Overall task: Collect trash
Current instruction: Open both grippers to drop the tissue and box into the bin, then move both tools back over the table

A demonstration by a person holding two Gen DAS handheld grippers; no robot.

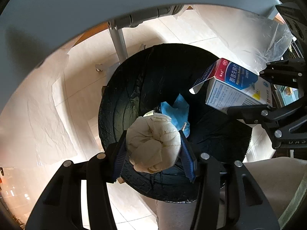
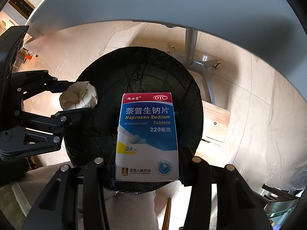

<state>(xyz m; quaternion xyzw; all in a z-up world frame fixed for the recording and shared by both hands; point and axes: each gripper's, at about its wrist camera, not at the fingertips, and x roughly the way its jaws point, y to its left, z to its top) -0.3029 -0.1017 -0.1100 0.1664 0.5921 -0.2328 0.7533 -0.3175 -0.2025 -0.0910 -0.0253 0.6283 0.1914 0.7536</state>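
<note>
My left gripper (image 1: 153, 143) is shut on a crumpled beige paper ball (image 1: 153, 143) and holds it over the open mouth of a bin lined with a black bag (image 1: 134, 88). A blue crumpled piece (image 1: 176, 113) lies inside the bin. My right gripper (image 2: 146, 164) is shut on a white, blue and red medicine box (image 2: 147, 134) and holds it upright over the same bin (image 2: 134, 72). The box also shows in the left wrist view (image 1: 236, 84), at the bin's right rim. The left gripper with the paper ball (image 2: 78, 95) shows at the bin's left rim in the right wrist view.
A grey table top (image 1: 76, 9) overhangs the bin, with its metal leg (image 1: 120, 42) and foot (image 2: 203, 63) standing on the pale tiled floor. A clear plastic bag (image 1: 259, 38) lies to the right. A wooden box (image 2: 214, 122) sits beside the bin. A person's leg (image 2: 130, 210) is below.
</note>
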